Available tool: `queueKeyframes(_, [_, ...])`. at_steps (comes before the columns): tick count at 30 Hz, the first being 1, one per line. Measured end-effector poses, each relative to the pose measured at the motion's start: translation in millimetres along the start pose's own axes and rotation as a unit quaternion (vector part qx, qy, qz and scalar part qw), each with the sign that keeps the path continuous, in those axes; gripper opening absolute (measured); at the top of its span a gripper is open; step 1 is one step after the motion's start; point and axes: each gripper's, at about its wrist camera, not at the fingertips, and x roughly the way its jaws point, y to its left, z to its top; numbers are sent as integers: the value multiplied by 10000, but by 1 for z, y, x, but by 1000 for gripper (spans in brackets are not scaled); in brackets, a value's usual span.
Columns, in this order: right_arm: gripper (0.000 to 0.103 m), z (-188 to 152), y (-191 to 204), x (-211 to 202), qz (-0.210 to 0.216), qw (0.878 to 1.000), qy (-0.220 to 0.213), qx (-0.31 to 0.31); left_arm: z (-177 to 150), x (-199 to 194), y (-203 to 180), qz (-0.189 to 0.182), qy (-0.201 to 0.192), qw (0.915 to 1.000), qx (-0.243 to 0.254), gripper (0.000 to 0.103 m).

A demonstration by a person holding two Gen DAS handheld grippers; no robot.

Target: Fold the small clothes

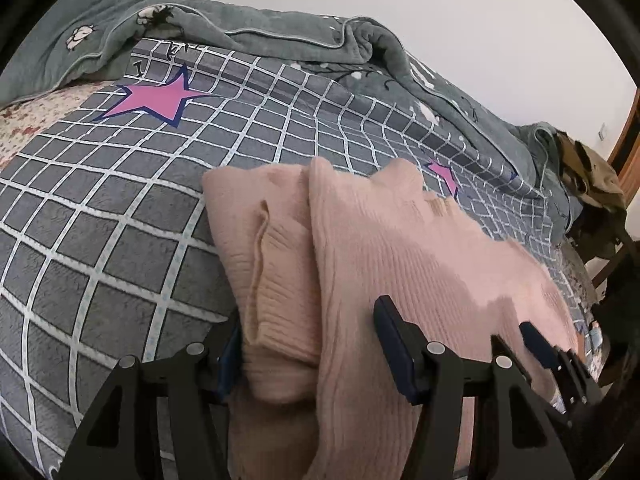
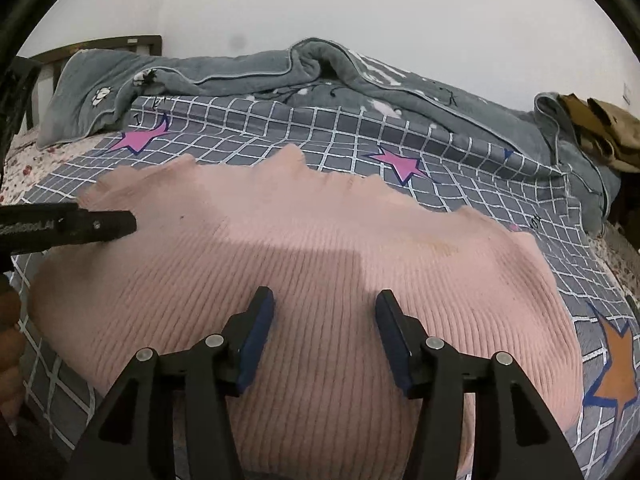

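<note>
Pink sweater (image 1: 360, 248): a ribbed knit garment is lying on the bed, partly folded, with one layer lapping over another along a ridge running away from the left wrist camera; in the right wrist view it (image 2: 320, 280) is spreading wide across the bedspread, its far edge blurred.

Left gripper (image 1: 310, 344): its jaws are standing apart, straddling the folded ridge of the sweater; the left finger is sitting partly behind the lower fabric layer, the right finger is resting over the upper layer. Whether the pads are touching the knit I cannot tell. In the right wrist view it (image 2: 120, 222) is reaching in from the left, its tip over the sweater's left part.

Right gripper (image 2: 324, 320): its jaws are standing apart, hovering low over the middle of the sweater with nothing between them. In the left wrist view it (image 1: 552, 352) is showing at the right, over the sweater's right side.

Bedspread (image 1: 100, 240): grey with a white grid, pink stars and an orange star (image 2: 616, 368), is covering the bed under the sweater.

Grey quilt (image 2: 240, 76): is lying bunched along the far side of the bed, against the wall.

Olive garment (image 2: 604, 128): is lying crumpled at the far right end of the quilt.
</note>
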Motion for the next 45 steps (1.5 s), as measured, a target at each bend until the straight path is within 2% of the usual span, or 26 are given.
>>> queueKeyframes(1, [52,1,-2,-2,46,10000,36,13,-1,1,-1,42,1,10000,21,58])
queueKeyframes(3, [52,4,-7,-9,210,9997,155,34,0,0,-2,76,30,10000,21,52])
queueKeyframes(5, [52,4,-14,-21,332,9993,159,-36,1,-5,-3,125,20,9999,-19,30])
queueKeyframes(8, [52,-1,-30,-45,243,9994,-90,-208,4,-14,-3,43,-2,9999,-136,25])
queueKeyframes(15, [52,-10,-77,-81,207,9993,-303,-34,21,-29,-24,292,-113,9995,-94,24])
queueKeyframes(20, [52,-15,-105,-98,114,9991,-392,117,38,-38,-55,890,152,9958,-122,23])
queueKeyframes(23, [52,-18,-122,-105,115,9988,-384,270,45,-48,-81,925,63,9957,25,23])
queueKeyframes(28, [52,-26,-153,-115,12,9985,-381,397,49,-50,-142,1223,93,9913,470,23])
queueKeyframes(31, [52,-35,-170,-120,-336,9982,-368,346,45,-44,-179,1392,185,9878,672,23])
queueKeyframes(35, [52,-54,-198,-126,-397,9978,-155,511,35,-32,-233,1321,324,9854,1023,23])
queueKeyframes(38, [52,-64,-212,-128,-547,9970,-29,550,15,-13,-275,1270,480,9804,1427,23])
queueKeyframes(42, [52,-78,-225,-132,-616,9962,93,604,-9,8,-304,1141,750,9760,1698,23])
queueKeyframes(45, [52,-82,-228,-132,-582,9962,156,630,-11,11,-309,729,870,9803,1617,29])
